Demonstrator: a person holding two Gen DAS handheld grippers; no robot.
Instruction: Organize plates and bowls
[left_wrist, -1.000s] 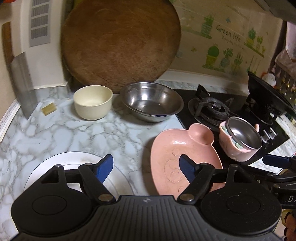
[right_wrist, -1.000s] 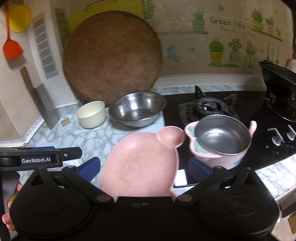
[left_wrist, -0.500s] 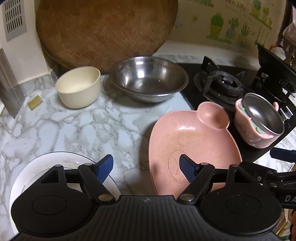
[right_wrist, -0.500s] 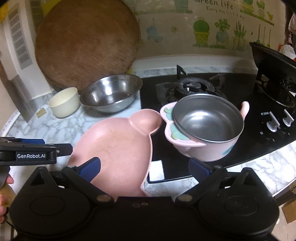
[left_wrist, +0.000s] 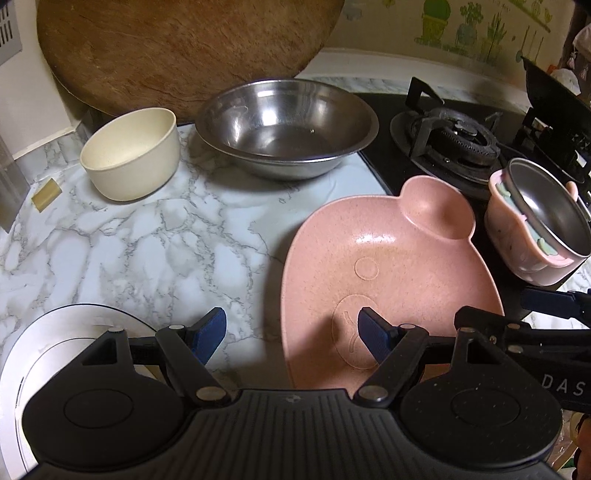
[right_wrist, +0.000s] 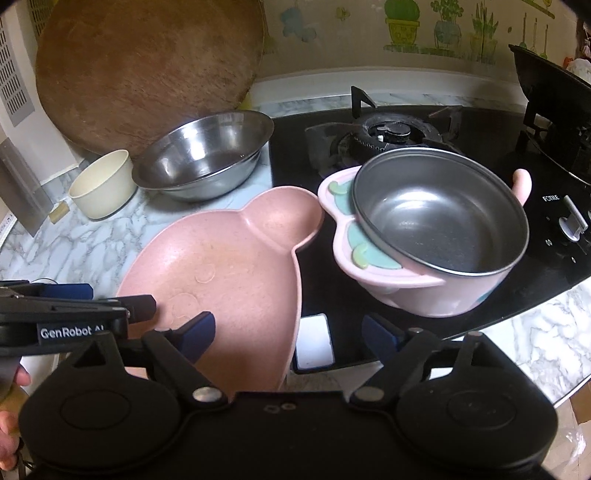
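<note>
Through the left wrist camera, your left claw (left_wrist: 288, 334) hangs wide open over the marble table (left_wrist: 147, 240), gripping nothing. The pink bear-shaped plate (left_wrist: 388, 266) lies ahead and to its right, under the right finger, its long axis running away from you toward the ear; a white plate (left_wrist: 55, 332) sits under the left finger.

Through the right wrist camera, your right claw (right_wrist: 286, 332) also gapes empty. The pink bowl with a steel liner (right_wrist: 439, 236) stands just ahead and slightly right on the black stove (right_wrist: 517, 288), nearer this hand; I'd judge it the likelier pick.
</note>
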